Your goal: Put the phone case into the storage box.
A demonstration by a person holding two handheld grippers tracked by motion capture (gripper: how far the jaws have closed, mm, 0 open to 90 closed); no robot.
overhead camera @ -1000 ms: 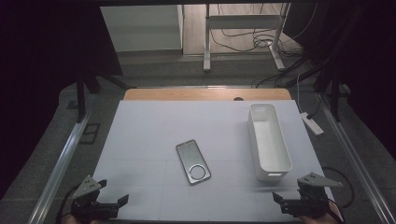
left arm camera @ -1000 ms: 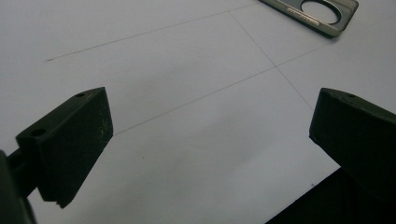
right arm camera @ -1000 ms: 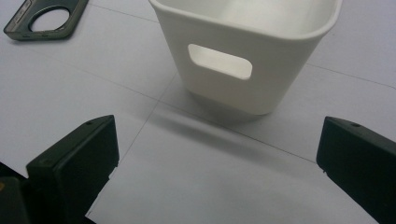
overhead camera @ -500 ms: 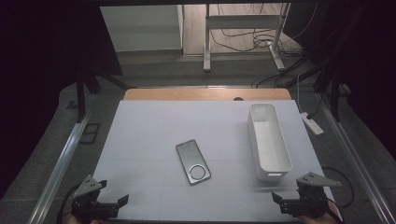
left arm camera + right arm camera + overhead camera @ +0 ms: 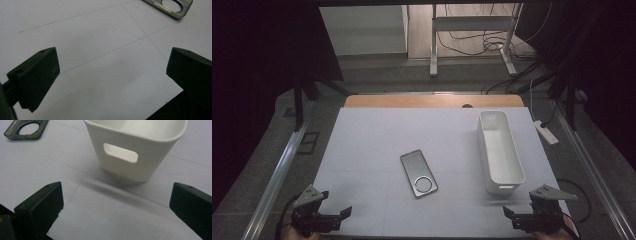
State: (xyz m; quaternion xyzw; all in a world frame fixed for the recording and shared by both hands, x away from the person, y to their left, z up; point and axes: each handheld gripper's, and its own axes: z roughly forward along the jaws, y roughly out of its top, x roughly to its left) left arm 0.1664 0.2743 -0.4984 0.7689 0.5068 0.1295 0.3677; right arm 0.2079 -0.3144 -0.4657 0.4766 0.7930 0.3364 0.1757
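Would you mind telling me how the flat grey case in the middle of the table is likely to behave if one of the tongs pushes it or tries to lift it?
The grey case looks stiff and thin, so it would probably slide, not roll or tip. It lies flat on the white table, so gripping an edge may be awkward. Its smooth finish suggests it could slip.

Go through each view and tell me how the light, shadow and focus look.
High view: surroundings dark, white table sheet evenly lit, image soft. Left gripper view: near black jaws slightly blurred, grey phone case cut by the frame edge. Right gripper view: white bin bright, casting a soft shadow toward the camera.
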